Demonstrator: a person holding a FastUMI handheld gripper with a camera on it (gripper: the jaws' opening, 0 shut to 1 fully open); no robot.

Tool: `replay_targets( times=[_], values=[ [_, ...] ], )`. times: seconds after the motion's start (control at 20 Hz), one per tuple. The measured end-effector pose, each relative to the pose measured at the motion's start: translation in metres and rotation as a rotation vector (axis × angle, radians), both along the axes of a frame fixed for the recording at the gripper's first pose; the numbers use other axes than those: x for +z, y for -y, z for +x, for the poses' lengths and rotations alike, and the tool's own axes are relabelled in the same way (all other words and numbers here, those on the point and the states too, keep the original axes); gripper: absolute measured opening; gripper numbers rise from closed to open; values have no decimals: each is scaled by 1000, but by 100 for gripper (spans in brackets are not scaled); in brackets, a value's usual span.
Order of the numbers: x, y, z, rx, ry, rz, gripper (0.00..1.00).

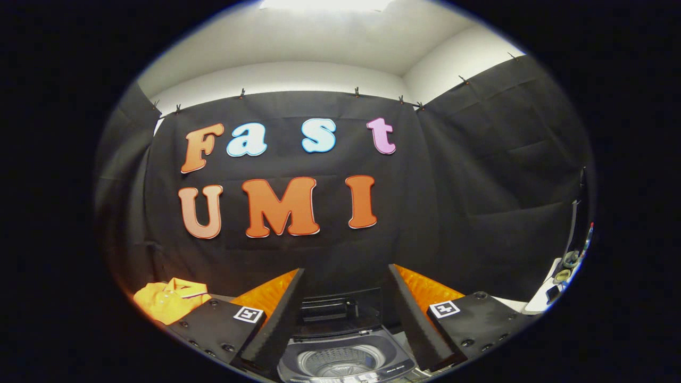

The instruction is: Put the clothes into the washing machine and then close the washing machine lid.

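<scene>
Gripper view: gripper (346,314) spread wide, holding nothing. Washing machine (346,361) between fingers, just ahead; lid (340,308) raised, ribbed metal drum exposed, appears empty. Clothes (169,299), soft folded yellow collared shirt, left of fingers on worktop. Step judged: first pick pending. Next move: swing left, descend, pinch fabric.

One shirt (169,299), one washing machine (346,361), seemingly.
</scene>
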State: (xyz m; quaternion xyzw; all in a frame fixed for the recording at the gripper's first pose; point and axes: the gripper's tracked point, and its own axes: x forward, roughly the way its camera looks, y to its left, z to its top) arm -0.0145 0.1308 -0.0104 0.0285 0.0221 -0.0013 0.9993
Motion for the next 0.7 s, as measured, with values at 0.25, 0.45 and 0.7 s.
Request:
replay_targets(
  times=[0.25, 0.45, 0.7],
  values=[
    [0, -94, 7, 130, -12, 4, 98],
    [2, -188, 13, 277, -33, 43, 98],
    [1, -291, 7, 438, -47, 48, 98]
  ],
)
